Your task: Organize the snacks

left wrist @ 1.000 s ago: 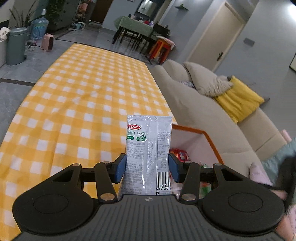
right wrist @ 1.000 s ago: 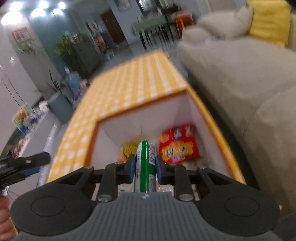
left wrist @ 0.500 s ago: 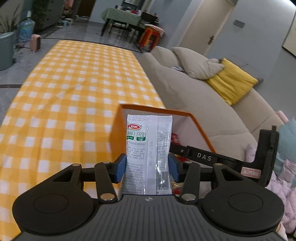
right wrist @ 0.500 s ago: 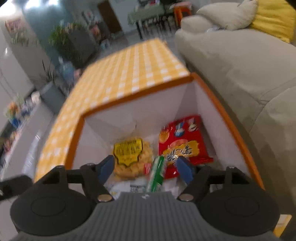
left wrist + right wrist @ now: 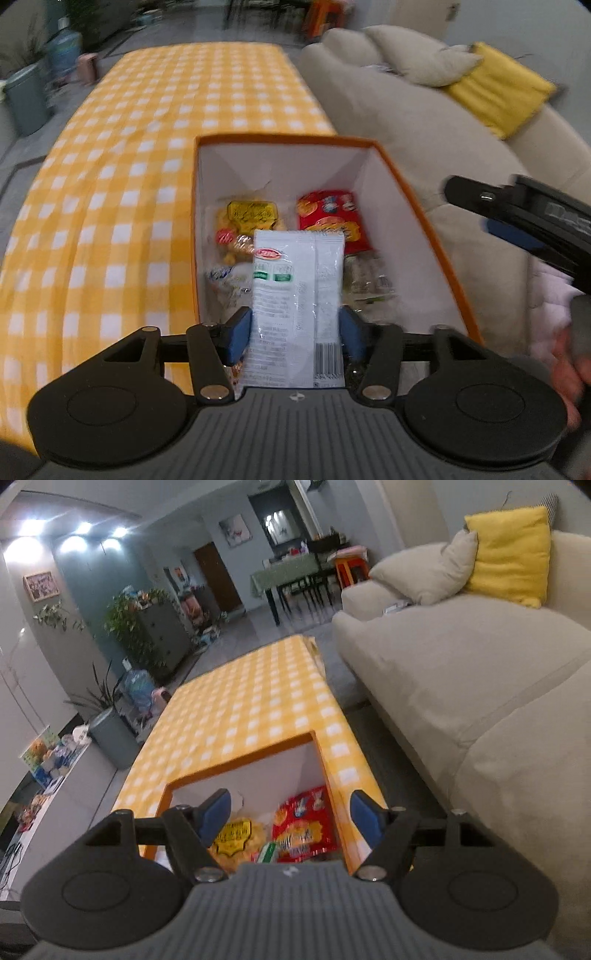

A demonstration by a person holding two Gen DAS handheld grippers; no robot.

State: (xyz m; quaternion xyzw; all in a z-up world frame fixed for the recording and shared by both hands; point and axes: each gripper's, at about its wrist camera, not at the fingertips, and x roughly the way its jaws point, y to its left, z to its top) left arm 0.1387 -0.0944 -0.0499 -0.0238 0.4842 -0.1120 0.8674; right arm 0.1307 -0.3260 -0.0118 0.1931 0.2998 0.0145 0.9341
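Note:
An orange-rimmed box (image 5: 288, 137) with white walls stands on the yellow checked tablecloth (image 5: 129, 166). A yellow snack pack (image 5: 253, 216), a red snack pack (image 5: 332, 218) and several clear packets lie in it. My left gripper (image 5: 295, 332) hovers over the box's near end with a white snack packet (image 5: 295, 295) upright between its blue pads. Its jaws are opening, and the pads still touch the packet's edges. My right gripper (image 5: 290, 816) is above the box (image 5: 240, 766); its jaws are opening with nothing between them. It also shows at the right of the left wrist view (image 5: 517, 214).
A beige sofa (image 5: 461, 672) with a yellow cushion (image 5: 509, 554) runs along the right of the table. A person's hand (image 5: 569, 369) shows at the lower right. A grey bin (image 5: 110, 738) and plants stand on the floor at left. A dining table (image 5: 284, 572) is far back.
My left gripper carried the white packet from beside the box to above it. My right gripper let a green-and-white packet drop into the box, opened wide and drew back upward.

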